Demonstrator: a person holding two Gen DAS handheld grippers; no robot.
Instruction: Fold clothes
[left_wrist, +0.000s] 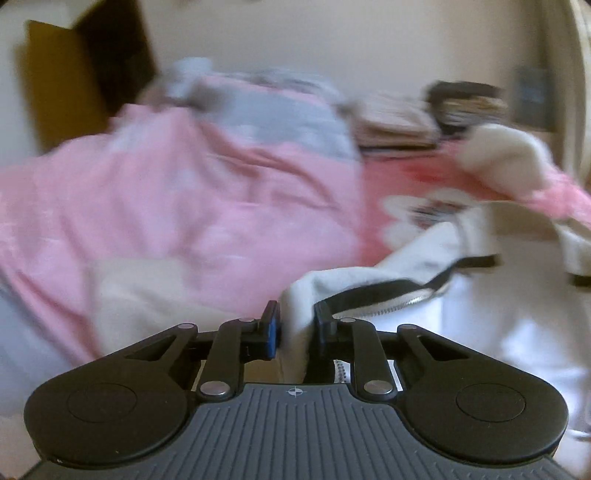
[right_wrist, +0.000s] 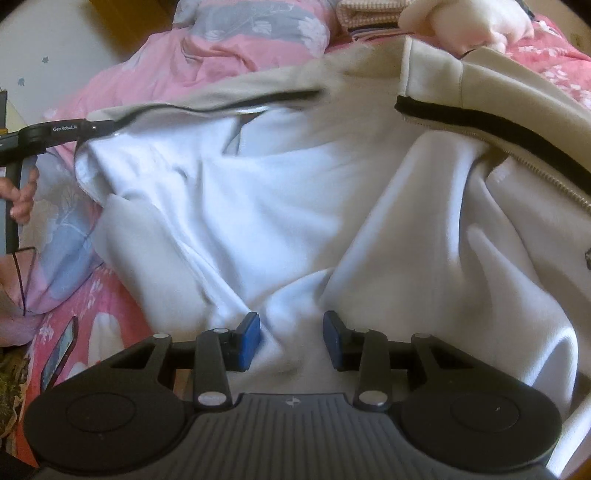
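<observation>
Cream zip-up jacket (right_wrist: 280, 192) lies spread open on a pink floral bedcover (right_wrist: 155, 62), pale lining up, its black-edged zipper (right_wrist: 491, 136) running off the right edge of the right wrist view. Left gripper (left_wrist: 295, 325) pinches a fold of the jacket's front edge between nearly closed jaws; the rest of that view is smeared by motion blur, so the folded pile (left_wrist: 399, 122) behind is hard to read. Right gripper (right_wrist: 291, 341) sits with jaws apart, lining bunched between the blue pads (right_wrist: 248, 341); whether they grip it cannot be told. A hand (right_wrist: 22, 199) and a dark phone-like object (right_wrist: 61, 349) are cut off at the left.
</observation>
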